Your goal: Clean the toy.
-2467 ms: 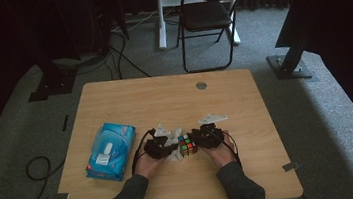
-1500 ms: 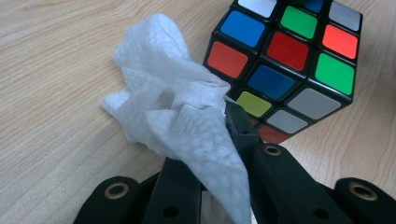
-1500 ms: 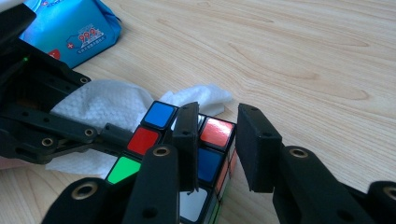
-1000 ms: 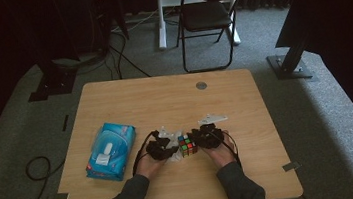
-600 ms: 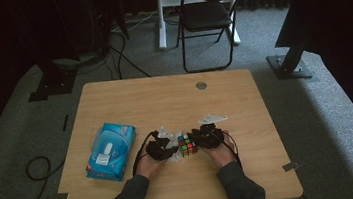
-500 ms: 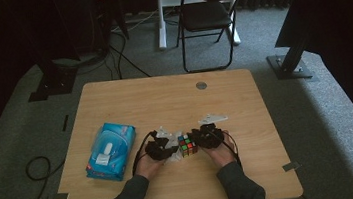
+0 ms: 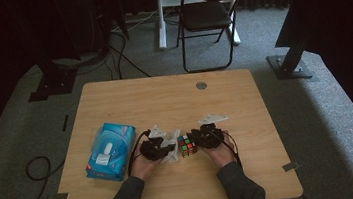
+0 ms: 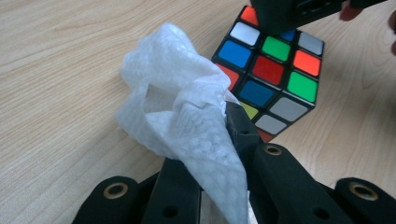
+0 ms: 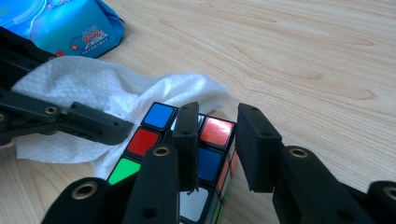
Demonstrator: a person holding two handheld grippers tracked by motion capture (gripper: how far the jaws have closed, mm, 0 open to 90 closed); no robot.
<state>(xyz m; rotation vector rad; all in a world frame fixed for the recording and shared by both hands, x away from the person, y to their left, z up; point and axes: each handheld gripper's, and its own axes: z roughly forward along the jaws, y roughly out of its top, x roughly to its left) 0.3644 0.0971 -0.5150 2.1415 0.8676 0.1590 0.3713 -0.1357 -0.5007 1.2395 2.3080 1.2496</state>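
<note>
The left tool is clamped on a white tissue, which covers one jaw. Just ahead lies the cube, its near corner hidden. The right tool stands part open, one jaw on the cube's top, the other beside it, nothing gripped.

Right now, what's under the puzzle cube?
The puzzle cube sits on the bare wooden table. A white wipe, held in the left hand-held gripper, touches its side; the bottom face is hidden.
</note>
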